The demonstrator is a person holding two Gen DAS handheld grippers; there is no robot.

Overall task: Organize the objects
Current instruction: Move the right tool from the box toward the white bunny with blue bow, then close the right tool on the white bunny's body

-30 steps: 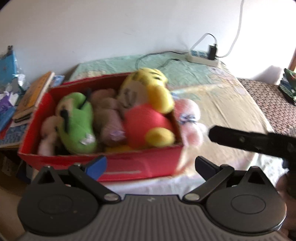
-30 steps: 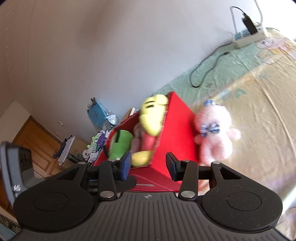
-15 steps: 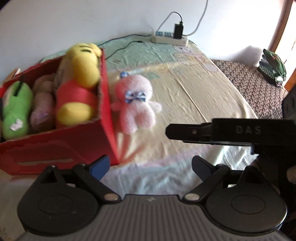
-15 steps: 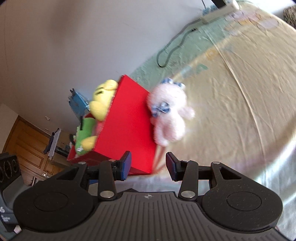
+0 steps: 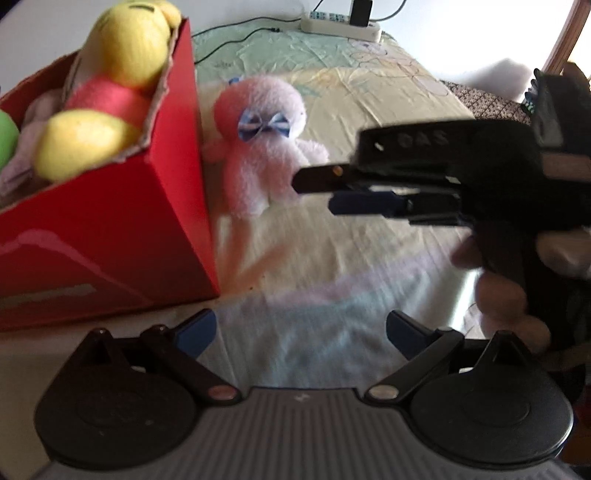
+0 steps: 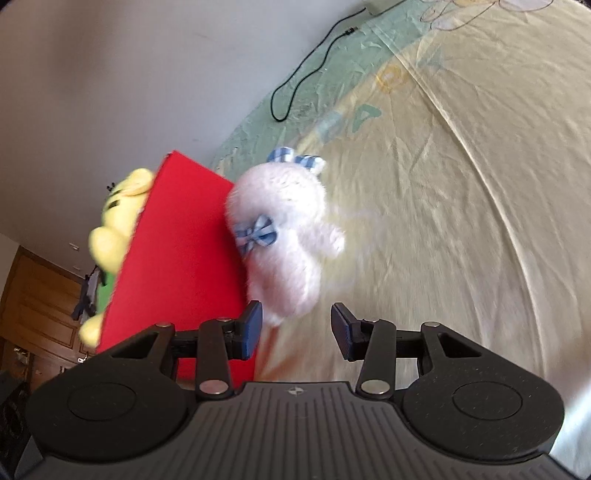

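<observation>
Pink plush toy (image 5: 264, 147) lies beside the red box (image 5: 122, 225), right gripper (image 5: 325, 190) near.

White power strip (image 5: 340, 25) and black cable (image 6: 306, 74) — on the patterned bedsheet (image 6: 461, 177)

The bed (image 5: 369, 110) has a yellow and green sheet. On it lie a red box (image 5: 110, 229), a pink plush toy (image 5: 258, 155) touching the box at its 3 o'clock side, and a power strip (image 5: 340, 26) at 12 o'clock.

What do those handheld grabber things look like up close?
Each is matte black plastic: a ribbed grey-black deck, two round discs, and hinged arms ending in blue-padded jaws. The right gripper, seen side-on, carries faint raised lettering; the left gripper looks identical.
</observation>
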